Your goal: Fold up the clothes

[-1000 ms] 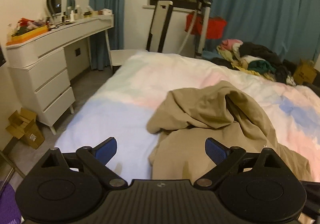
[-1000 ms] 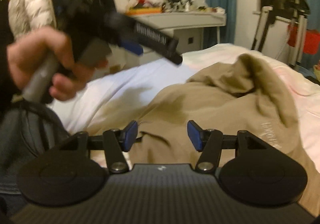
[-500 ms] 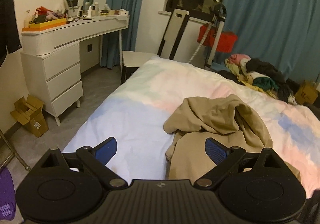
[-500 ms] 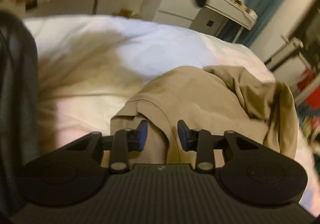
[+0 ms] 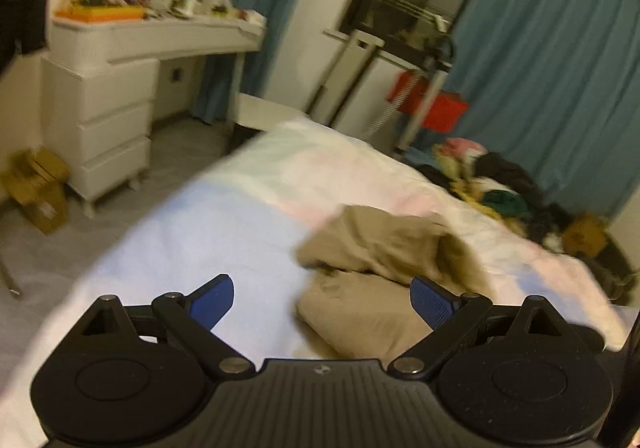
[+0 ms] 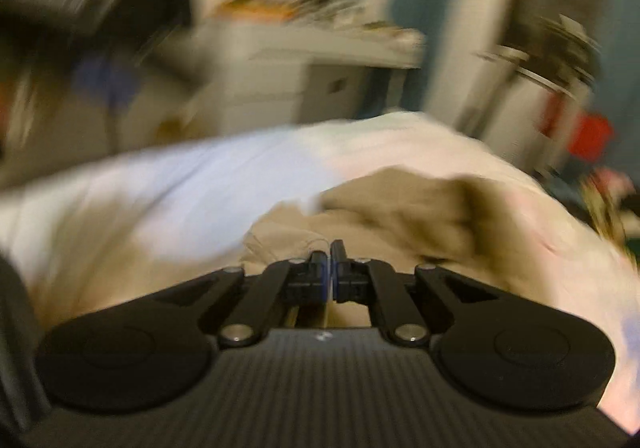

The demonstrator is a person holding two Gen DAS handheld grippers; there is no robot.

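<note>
The right gripper (image 6: 330,268) is found with its jaws drawn together, having just been closing. The near edge of the tan garment (image 6: 400,216) is seen drawn up to the tips and appears to be pinched between the pads, though the view is heavily blurred. Just beyond the tips the garment is noted lying crumpled in a heap on the bed (image 6: 180,176), with a raised fold ahead and to the right of the jaws.

The left gripper (image 5: 322,300) is observed with its jaws spread wide and nothing held. Pale bedding (image 5: 200,232) is seen under the left pad, and the near part of the tan garment (image 5: 372,248) between the pads and toward the right one, without contact.

Further ahead and to the right, a pile of mixed clothes (image 5: 492,184) is recorded at the far side of the bed. To the left, on the floor, a cardboard box (image 5: 40,188) is noted beside a white dressing table (image 5: 112,108) with a cluttered top. At the far wall, teal curtains (image 5: 560,68) are noted.
</note>
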